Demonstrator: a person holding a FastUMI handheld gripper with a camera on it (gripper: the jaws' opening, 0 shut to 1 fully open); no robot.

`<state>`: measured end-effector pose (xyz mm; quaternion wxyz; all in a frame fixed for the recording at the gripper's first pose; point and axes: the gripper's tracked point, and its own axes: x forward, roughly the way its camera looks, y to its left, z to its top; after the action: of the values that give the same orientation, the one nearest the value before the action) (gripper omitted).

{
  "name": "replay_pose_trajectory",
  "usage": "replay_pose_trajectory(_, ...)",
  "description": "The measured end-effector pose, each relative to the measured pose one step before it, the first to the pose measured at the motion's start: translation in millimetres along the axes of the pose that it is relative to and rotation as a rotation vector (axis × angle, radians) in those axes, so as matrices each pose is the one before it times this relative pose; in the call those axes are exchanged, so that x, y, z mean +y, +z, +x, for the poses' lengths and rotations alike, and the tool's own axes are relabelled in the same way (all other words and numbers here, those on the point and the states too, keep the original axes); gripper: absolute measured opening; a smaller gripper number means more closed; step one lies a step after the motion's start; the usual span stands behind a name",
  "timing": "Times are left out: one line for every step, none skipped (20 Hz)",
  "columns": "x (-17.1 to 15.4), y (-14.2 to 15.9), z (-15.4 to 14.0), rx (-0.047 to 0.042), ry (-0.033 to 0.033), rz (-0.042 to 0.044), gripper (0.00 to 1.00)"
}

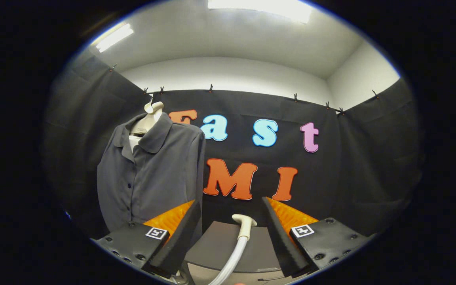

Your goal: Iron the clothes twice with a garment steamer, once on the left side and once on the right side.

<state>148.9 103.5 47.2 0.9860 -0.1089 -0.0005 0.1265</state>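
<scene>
In the view along my fingers, my gripper (231,221) stands with its two fingers spread wide apart, released and pressing on nothing. Between them, a little ahead and lower, rises the pale handle of the garment steamer (244,225), its curved top pointing toward the right-hand finger, and a whitish hose (230,259) runs down from it in a gentle bend toward me. The handle touches neither finger. It stands in front of a grey, flat-topped surface (220,243) whose far edge lies just beyond the handle; I cannot tell what that surface belongs to. Beyond my left finger, and off to its side, hangs the shirt (152,178), a dark grey one with a wide collar and a row of dark buttons down its front. It is dressed on a cream-coloured dummy (149,118), whose neck and knob show above the open collar, with a strip of white visible at the throat. The shirt's lower hem drops behind my left finger. The shirt is well apart from the steamer handle. Behind everything hangs the black cloth wall (370,158), clipped along its top edge, with a white wall and ceiling lights (259,7) above it.
</scene>
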Motion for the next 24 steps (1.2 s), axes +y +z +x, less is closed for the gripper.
replay_pose_trajectory(-8.26,-4.67,18.18,0.01729,-0.01571,-0.02191,0.98)
replay_pose_trajectory(-9.38,-9.05,19.53,0.03468,-0.01762,-0.0075,0.98)
replay_pose_trajectory(-4.28,-12.06,20.7,0.04663,0.00108,0.00216,0.98)
replay_pose_trajectory(0.84,-13.71,22.51,0.05507,0.00569,0.00988,0.98)
replay_pose_trajectory(-2.23,-16.49,20.19,0.06156,0.00707,0.01089,0.98)
replay_pose_trajectory(-5.35,-16.47,20.6,0.06997,0.00787,0.01489,0.98)
replay_pose_trajectory(-3.55,-17.98,14.63,0.07331,0.00832,0.03214,0.98)
replay_pose_trajectory(2.77,-15.43,15.78,0.0515,0.02648,0.03988,0.98)
replay_pose_trajectory(-0.77,-15.53,14.1,0.0458,0.01193,0.03471,0.98)
replay_pose_trajectory(-4.87,-12.12,14.3,0.04868,-0.00425,0.01658,0.98)
replay_pose_trajectory(-7.91,-12.31,12.78,0.04376,-0.01579,0.00511,0.98)
replay_pose_trajectory(-8.36,-9.04,12.31,0.03399,-0.01616,0.00687,0.98)
replay_pose_trajectory(-4.53,-6.75,11.45,0.02553,-0.00648,0.0071,0.98)
replay_pose_trajectory(-2.95,-4.78,8.35,0.01761,-0.00364,0.01167,0.99)
replay_pose_trajectory(-0.86,-6.4,8.64,0.02723,0.01309,0.00411,0.98)
replay_pose_trajectory(-2.88,-10.42,7.53,0.03646,0.00723,0.00503,0.98)
replay_pose_trajectory(-2.54,-9.36,7.37,0.03762,0.00448,0.01106,0.98)
replay_pose_trajectory(0.12,-8.27,8.43,0.03797,0.01172,0.01111,0.96)
replay_pose_trajectory(2.21,-7.54,5.08,0.02315,0.01836,0.01148,0.94)
replay_pose_trajectory(2.79,-1.91,5.35,0.00354,0.02221,0.01182,0.93)
replay_pose_trajectory(3.16,-2.68,4.56,0.00809,0.02108,0.02068,0.91)
replay_pose_trajectory(1.91,-3.36,3.38,0.00746,0.01845,0.02525,0.89)
replay_pose_trajectory(5.24,-2.64,0.96,0.00781,0.02283,0.02562,0.79)
replay_pose_trajectory(-2.62,-1.95,-2.56,0.0107,-0.02651,0.00179,0.69)
